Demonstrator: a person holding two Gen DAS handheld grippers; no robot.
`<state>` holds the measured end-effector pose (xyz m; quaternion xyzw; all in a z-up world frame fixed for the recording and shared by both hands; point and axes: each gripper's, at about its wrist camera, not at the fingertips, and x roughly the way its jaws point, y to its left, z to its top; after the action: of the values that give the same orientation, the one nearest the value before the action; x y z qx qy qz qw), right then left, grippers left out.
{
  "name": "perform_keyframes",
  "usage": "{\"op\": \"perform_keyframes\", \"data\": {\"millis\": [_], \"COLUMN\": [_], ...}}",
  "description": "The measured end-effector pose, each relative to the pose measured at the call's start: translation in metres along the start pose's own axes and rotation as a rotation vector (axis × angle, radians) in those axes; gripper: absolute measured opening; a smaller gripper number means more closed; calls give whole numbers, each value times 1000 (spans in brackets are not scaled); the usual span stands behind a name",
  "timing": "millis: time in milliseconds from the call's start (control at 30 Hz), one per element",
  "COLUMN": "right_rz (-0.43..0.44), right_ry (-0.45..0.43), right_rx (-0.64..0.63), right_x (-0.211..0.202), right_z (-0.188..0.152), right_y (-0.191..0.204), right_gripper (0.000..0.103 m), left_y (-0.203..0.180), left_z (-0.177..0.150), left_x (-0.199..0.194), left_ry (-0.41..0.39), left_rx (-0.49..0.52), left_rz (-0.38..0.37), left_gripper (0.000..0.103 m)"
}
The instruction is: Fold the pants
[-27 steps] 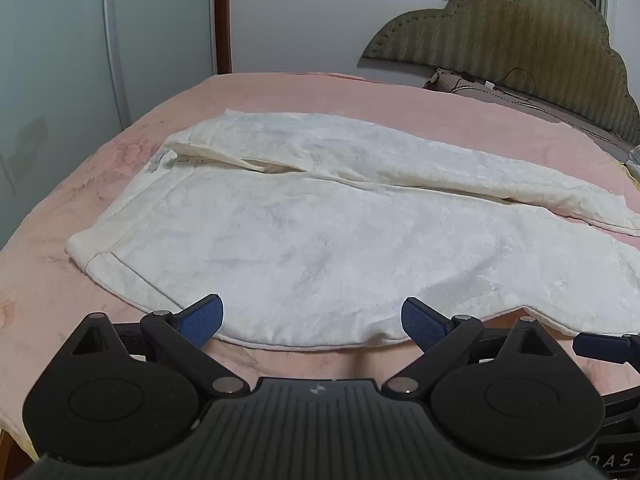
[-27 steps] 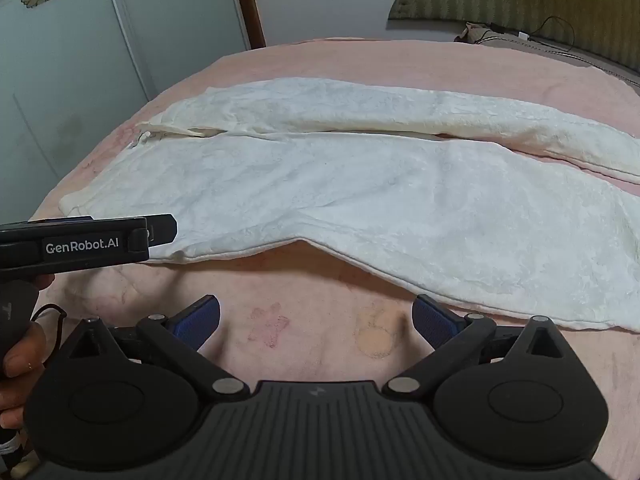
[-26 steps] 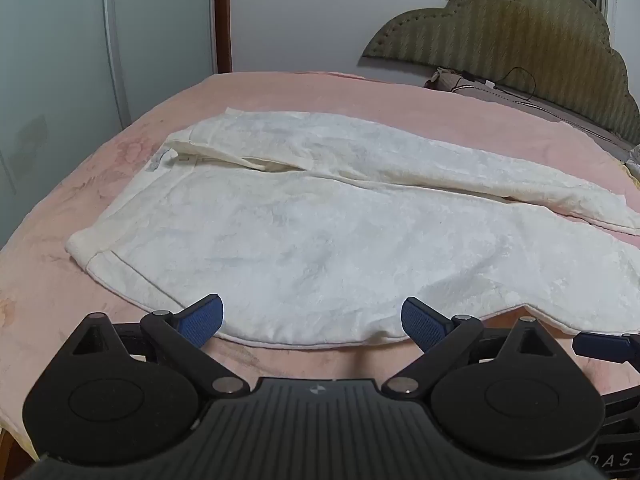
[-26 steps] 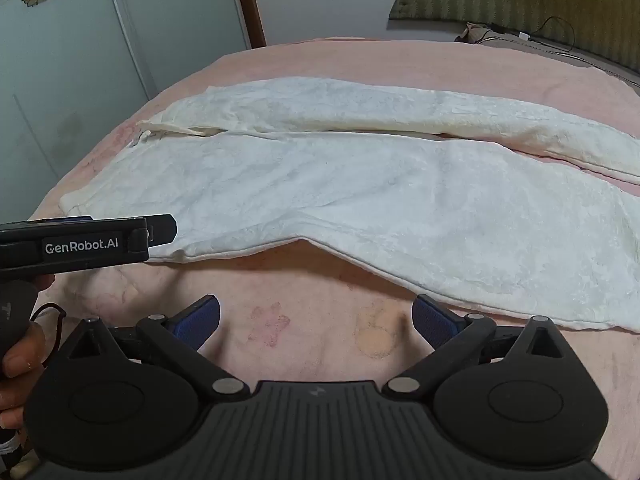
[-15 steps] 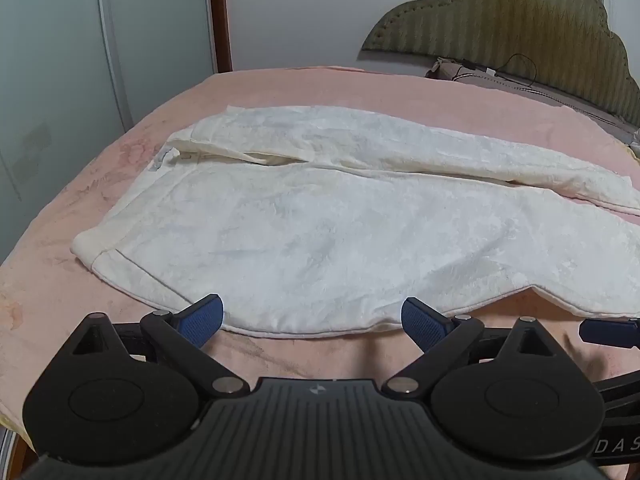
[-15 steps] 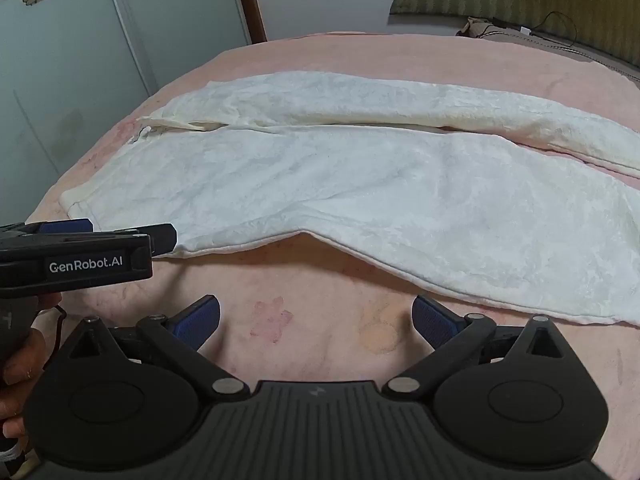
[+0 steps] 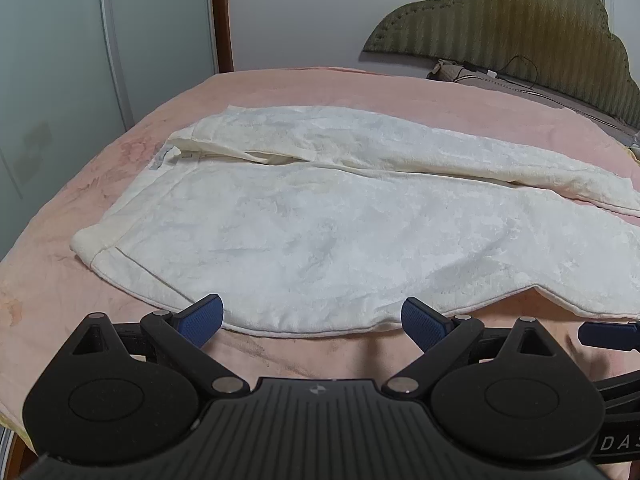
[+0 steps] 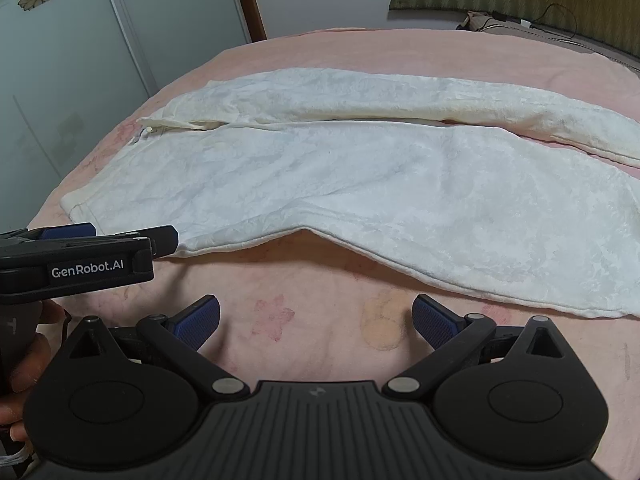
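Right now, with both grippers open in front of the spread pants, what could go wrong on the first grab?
1. The white pants lie flat on a plush pink blanket; the left gripper, open at the near hem, might pinch blanket along with fabric.
2. The right gripper hovers over bare blanket, short of the hem, so closing here would likely miss.
3. The far leg lies separately, with a gap showing; lifting could drag it askew.

Left tool (image 7: 312,316) tilted downward, jaws spread wide, nothing between them. Right tool (image 8: 316,316) likewise tilted, jaws wide, empty. Left hand (image 8: 20,364) grips its handle.
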<state>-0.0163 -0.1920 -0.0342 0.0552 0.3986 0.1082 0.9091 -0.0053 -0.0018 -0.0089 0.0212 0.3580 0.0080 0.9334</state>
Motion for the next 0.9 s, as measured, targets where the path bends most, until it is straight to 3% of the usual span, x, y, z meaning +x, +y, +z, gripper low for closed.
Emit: {"op": "perform_keyframes", "data": {"millis": [900], "right_rz": [21], "right_ry": [13], "right_rx": [14], "right_x": [2], "right_z": [2], "right_y": [-1], "right_gripper": [103], "left_y": [-2], "left_z": [-1], "left_x": [6], "left_ry": [9], "left_rx": [20], "left_rz": [27], "left_gripper": [98]}}
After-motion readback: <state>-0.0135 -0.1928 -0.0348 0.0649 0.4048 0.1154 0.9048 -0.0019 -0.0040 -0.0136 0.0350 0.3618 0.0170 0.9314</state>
